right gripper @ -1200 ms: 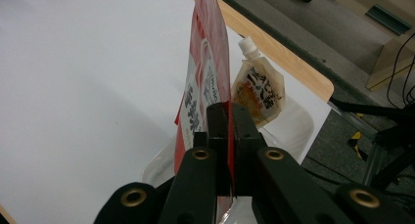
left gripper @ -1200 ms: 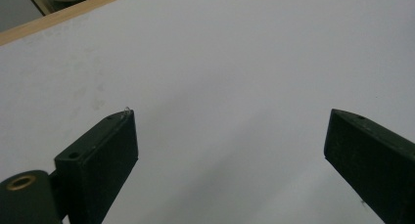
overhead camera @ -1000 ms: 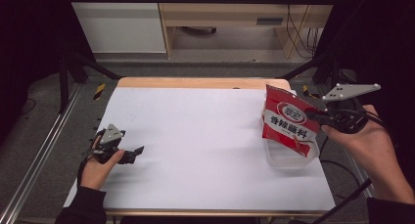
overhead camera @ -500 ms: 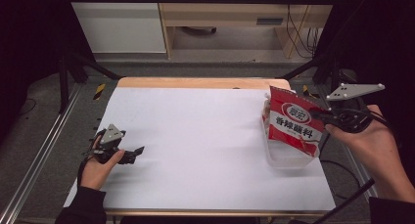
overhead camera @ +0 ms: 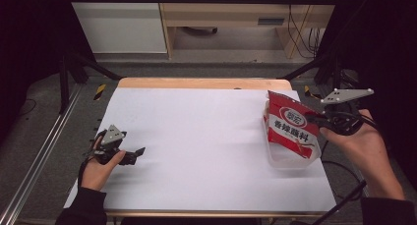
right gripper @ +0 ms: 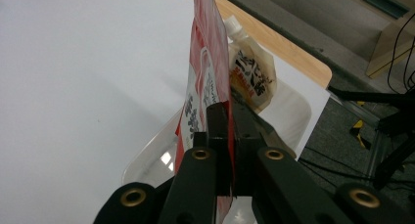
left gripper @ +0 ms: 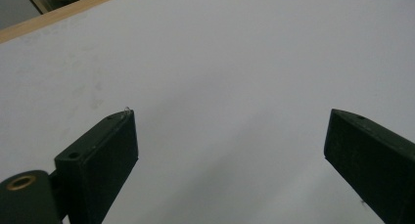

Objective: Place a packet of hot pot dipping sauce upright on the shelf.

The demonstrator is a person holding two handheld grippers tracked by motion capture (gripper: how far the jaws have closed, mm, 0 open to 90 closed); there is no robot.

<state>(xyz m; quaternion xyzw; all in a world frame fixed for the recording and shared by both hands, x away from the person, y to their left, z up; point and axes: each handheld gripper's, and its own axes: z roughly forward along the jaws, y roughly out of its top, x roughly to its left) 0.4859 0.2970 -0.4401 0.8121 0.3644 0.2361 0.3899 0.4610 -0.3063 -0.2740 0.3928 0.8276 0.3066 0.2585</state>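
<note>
A red and white snack packet [overhead camera: 290, 128] hangs upright over a clear plastic container [overhead camera: 287, 158] at the right of the white table, its lower edge down inside it. My right gripper [overhead camera: 314, 119] is shut on the packet's right edge; in the right gripper view the two black jaws [right gripper: 226, 121] pinch the red packet [right gripper: 205, 72] edge-on. A second, beige pouch [right gripper: 250, 77] sits in the container [right gripper: 151, 158] behind it. My left gripper [overhead camera: 135, 154] rests low on the table at the left, open, with bare white surface between its fingers [left gripper: 103, 150].
The white sheet [overhead camera: 206, 136] covers the wooden table, whose far edge [overhead camera: 196, 82] shows beyond it. Metal rails run along the left side, and cables lie on the floor at the right. A wooden cabinet stands at the back.
My right gripper has lowered the packet a little, so its bottom edge sits deeper in the clear container. The left hand and gripper have stayed put.
</note>
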